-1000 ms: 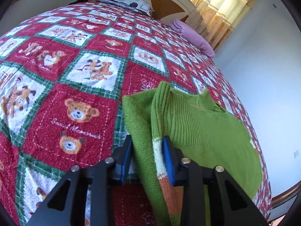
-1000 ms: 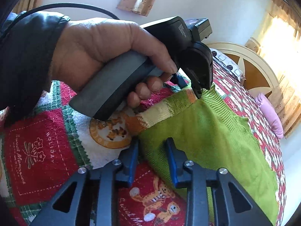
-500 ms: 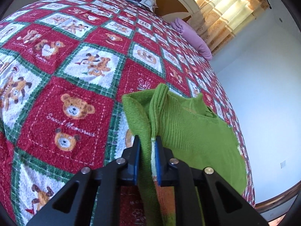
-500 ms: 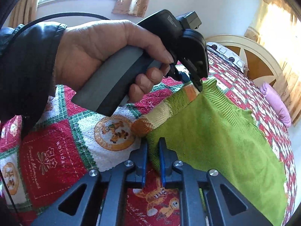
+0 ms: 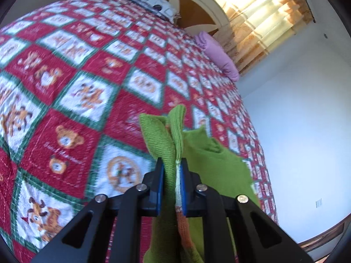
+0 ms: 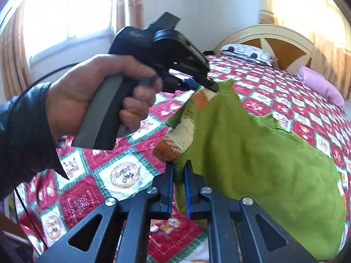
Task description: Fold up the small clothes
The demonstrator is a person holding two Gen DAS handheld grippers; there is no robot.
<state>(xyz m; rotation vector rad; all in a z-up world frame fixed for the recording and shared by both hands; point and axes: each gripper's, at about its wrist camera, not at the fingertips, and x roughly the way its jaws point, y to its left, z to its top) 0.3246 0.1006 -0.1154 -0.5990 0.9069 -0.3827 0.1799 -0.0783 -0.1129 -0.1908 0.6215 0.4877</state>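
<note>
A small green knit sweater (image 6: 252,153) with an orange and cream band hangs lifted above the red and green patchwork quilt (image 5: 65,92). My left gripper (image 5: 171,171) is shut on one edge of the sweater (image 5: 169,135). My right gripper (image 6: 178,173) is shut on another edge near the band. The left gripper also shows in the right wrist view (image 6: 210,85), held in a hand, pinching the sweater's upper corner. The cloth sags between the two grips.
The quilt covers a bed with a cream and brown headboard (image 5: 197,11). A patterned pillow (image 5: 149,0) and a purple pillow (image 5: 219,59) lie near the head. Curtained windows (image 6: 65,17) and a white wall (image 5: 307,120) stand beyond the bed.
Both grippers have closed on the sweater's edges and lifted it off the quilt. The left hand has risen higher, and the cloth now hangs between them.
</note>
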